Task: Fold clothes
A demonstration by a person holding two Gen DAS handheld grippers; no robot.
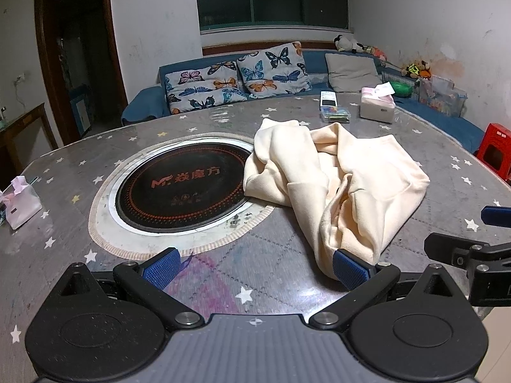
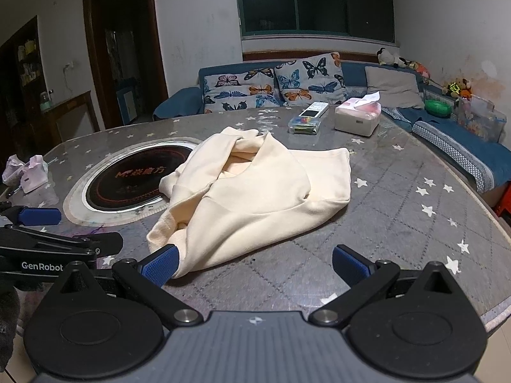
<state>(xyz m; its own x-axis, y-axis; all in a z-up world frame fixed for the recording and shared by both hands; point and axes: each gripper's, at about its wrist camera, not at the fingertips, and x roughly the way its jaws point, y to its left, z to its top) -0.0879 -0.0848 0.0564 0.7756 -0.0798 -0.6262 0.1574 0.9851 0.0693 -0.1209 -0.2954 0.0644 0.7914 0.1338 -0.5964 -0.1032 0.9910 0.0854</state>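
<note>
One cream garment [image 1: 338,182] lies in a crumpled heap on the grey star-patterned table [image 1: 281,274]. Its long way runs from the near table edge, by the grippers, toward the far side where the sofa [image 2: 348,73] is. One far corner lies over the rim of the one round black cooktop [image 1: 182,188]. The left gripper [image 1: 255,266] has its fingers wide apart, holding nothing, and its right finger touches the near end of the cloth. The right gripper [image 2: 255,266] is spread wide too, its left finger at the cloth's near edge. Farther back sit one tissue box [image 2: 357,118] and two butterfly pillows [image 2: 271,86].
</note>
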